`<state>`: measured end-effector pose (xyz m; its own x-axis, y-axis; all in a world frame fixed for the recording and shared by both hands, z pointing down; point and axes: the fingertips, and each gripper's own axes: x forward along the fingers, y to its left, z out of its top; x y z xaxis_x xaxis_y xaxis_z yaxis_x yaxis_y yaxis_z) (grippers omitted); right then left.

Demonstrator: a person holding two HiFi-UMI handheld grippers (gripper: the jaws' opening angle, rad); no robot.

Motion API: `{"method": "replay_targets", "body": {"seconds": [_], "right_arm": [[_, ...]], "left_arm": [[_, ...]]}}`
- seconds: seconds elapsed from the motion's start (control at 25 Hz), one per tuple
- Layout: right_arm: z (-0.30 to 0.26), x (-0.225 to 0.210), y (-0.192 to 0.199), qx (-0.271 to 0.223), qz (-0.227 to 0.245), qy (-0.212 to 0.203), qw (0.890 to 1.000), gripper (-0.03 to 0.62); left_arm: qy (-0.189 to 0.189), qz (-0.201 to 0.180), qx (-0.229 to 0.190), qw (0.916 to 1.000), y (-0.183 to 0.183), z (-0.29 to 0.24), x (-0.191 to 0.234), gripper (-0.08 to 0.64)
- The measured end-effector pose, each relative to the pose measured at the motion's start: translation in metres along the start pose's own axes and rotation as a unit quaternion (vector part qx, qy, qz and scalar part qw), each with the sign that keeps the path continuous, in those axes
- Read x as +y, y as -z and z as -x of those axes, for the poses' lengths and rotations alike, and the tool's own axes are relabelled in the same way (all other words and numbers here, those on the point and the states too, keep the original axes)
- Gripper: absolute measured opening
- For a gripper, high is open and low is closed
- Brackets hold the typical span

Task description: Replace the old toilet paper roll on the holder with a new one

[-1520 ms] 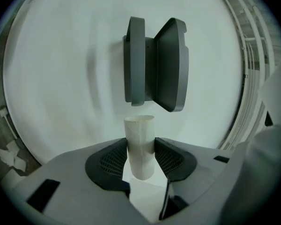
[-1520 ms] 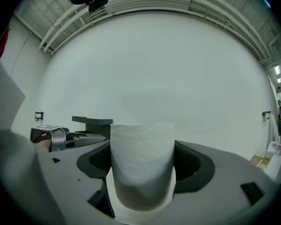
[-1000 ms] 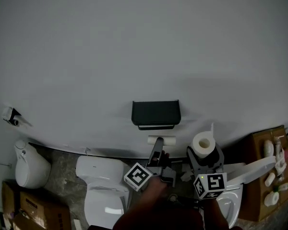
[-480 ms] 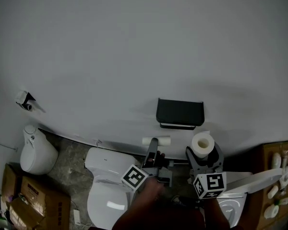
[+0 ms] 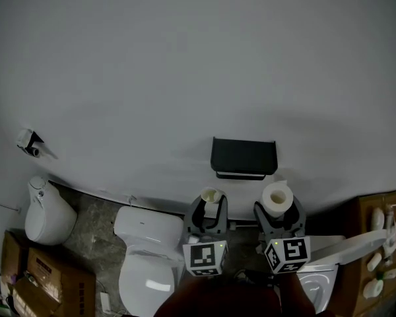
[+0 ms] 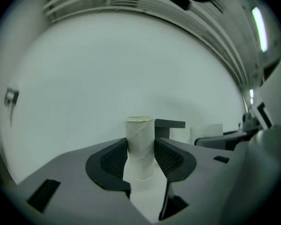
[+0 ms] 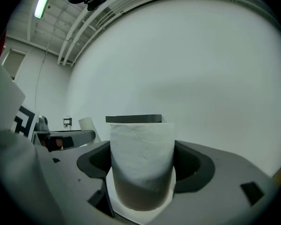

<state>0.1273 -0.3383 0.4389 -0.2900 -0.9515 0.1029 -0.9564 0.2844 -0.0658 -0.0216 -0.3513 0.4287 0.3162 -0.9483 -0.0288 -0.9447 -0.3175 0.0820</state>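
Both level, abreast: left fingers [image 6: 107, 161] clamp cardboard tube [image 6: 140, 137], right fingers [image 7: 192, 165] new roll [image 7: 141, 161].

The small white items [image 5: 375, 218] are unidentifiable.

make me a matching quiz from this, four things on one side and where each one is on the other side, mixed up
Things:
1. cardboard tube
2. full paper roll
3. black holder
4. white toilet

Places:
A. on the wall
B. gripped in the right claw
C. on the floor
D. gripped in the left claw

Pairs: 1-D, 2-B, 3-A, 4-C
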Motion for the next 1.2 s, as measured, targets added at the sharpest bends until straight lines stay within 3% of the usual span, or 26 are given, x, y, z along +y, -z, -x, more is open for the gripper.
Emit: {"method": "replay_targets", "body": {"seconds": [0.08,0.32,0.48,0.68,0.8,0.88,1.04,1.2], "right_arm": [[-0.001,0.001,0.000,0.001,-0.001,0.001,1.000,0.373],[-0.001,-0.002,0.000,-0.004,-0.020,0.000,1.000,0.373],[-0.004,-0.015,-0.004,-0.021,-0.108,0.007,0.994,0.373],[-0.011,-0.041,-0.007,-0.056,-0.238,0.018,0.970,0.373],[-0.017,-0.058,-0.008,-0.081,-0.316,0.028,0.945,0.373],[-0.022,-0.070,-0.009,-0.104,-0.383,0.035,0.917,0.373],[-0.029,-0.090,0.001,-0.142,-0.507,0.053,0.849,0.373],[-0.033,-0.105,0.007,-0.175,-0.555,0.061,0.811,0.373]], "left_arm": [[-0.002,-0.064,0.001,0.9979,-0.002,0.001,-0.004,0.195],[-0.010,-0.081,0.016,0.9965,0.002,0.001,0.000,0.195],[-0.008,-0.067,0.018,0.9976,0.004,0.001,0.002,0.193],[-0.003,-0.046,0.030,0.9985,0.017,0.006,0.002,0.193],[-0.001,-0.053,0.029,0.9982,0.018,0.010,-0.001,0.195],[0.001,-0.054,0.029,0.9981,0.017,0.010,-0.004,0.194],[0.002,-0.054,0.030,0.9981,0.017,0.013,-0.005,0.193],[0.003,-0.056,0.031,0.9980,0.018,0.014,-0.006,0.193]]}}
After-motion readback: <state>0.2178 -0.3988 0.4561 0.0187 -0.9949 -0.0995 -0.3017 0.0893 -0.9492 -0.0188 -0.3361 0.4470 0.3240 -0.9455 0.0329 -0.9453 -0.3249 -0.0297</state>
